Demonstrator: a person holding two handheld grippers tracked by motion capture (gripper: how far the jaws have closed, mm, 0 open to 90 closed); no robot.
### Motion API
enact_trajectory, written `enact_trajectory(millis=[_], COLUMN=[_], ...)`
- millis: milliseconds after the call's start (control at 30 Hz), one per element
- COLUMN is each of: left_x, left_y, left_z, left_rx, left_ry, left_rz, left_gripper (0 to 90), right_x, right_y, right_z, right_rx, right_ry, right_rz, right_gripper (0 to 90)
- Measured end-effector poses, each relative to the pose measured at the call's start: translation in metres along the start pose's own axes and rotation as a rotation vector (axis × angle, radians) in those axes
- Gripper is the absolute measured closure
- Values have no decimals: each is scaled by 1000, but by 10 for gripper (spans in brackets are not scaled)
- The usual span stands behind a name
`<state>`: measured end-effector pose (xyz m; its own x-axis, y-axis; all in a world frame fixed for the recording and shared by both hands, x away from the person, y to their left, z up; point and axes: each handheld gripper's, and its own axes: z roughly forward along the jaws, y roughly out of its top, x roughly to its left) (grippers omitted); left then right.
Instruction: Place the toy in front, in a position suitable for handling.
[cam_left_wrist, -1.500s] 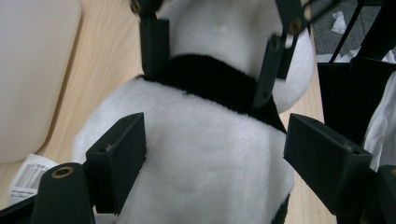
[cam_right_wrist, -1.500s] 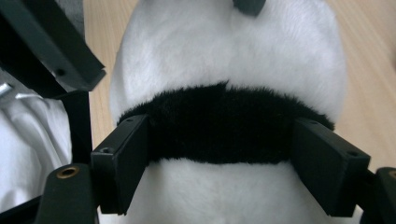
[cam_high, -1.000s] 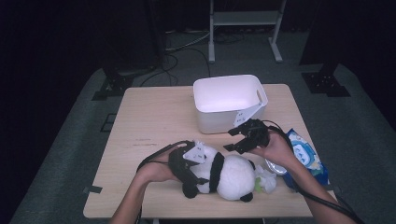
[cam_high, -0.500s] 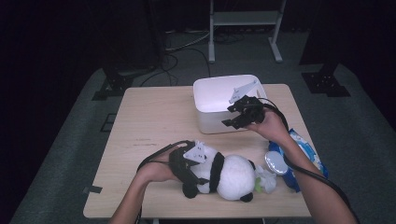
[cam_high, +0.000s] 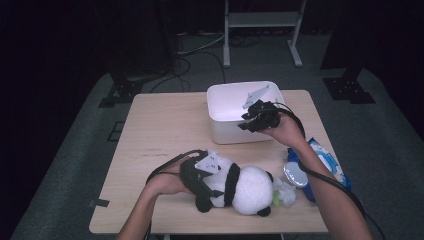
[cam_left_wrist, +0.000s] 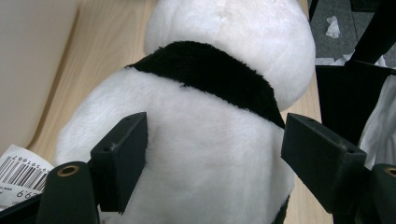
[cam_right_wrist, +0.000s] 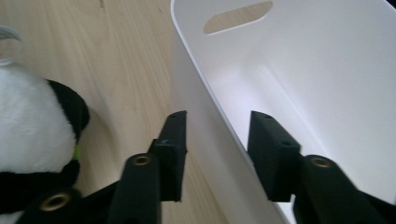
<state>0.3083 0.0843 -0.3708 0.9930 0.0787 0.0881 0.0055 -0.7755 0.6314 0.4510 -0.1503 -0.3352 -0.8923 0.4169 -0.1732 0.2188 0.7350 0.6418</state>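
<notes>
On the near edge of the table (cam_high: 165, 130), from the high view, I have the panda plush (cam_high: 240, 189) lying on its side, with my left gripper (cam_high: 196, 176) pressed against its back end. I read that as steadying the toy so it cannot roll while the other hand works. My left forearm comes in low from the bottom edge, wrist nearly flat to the wood. My right gripper (cam_high: 255, 119) sits up at the near right rim of the white bin (cam_high: 227, 107), forearm reaching forward and lifted off the table. A blue wipes pack (cam_high: 325, 162) lies just beside that arm.

In the left gripper view, the jaws stand wide, one on each side of the panda plush (cam_left_wrist: 196, 135), its white body and black band between them; whether the pads touch the fur I cannot tell. A barcode tag (cam_left_wrist: 21, 177) shows at the lower left.

In the right gripper view, the jaws are moderately apart and straddle the wall of the white bin (cam_right_wrist: 219, 135), one outside, one inside, not yet closed on it. My guess is this sets up a pinch on the rim to hold or drag the bin toward the toy.
</notes>
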Motion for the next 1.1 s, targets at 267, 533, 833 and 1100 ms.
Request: enact_trajectory(millis=[267,533,833,1100], left_x=[-1,-3,-5,-7], left_y=[2,2,4,5], left_z=[-1,-4,-7,-9], left_rx=[4,2,4,-4], left_ry=[8,5,5,3], left_rz=[9,10,21,18], left_gripper=[221,221,220,221], right_x=[15,36,53,61], right_y=[1,3,-1,-2], right_z=[-4,-8,-6,-10], right_rx=[-1,-1,61,66], right_ry=[50,95,148,204], right_rz=[-39,-73,-90,-92], right_gripper=[696,728,770,777])
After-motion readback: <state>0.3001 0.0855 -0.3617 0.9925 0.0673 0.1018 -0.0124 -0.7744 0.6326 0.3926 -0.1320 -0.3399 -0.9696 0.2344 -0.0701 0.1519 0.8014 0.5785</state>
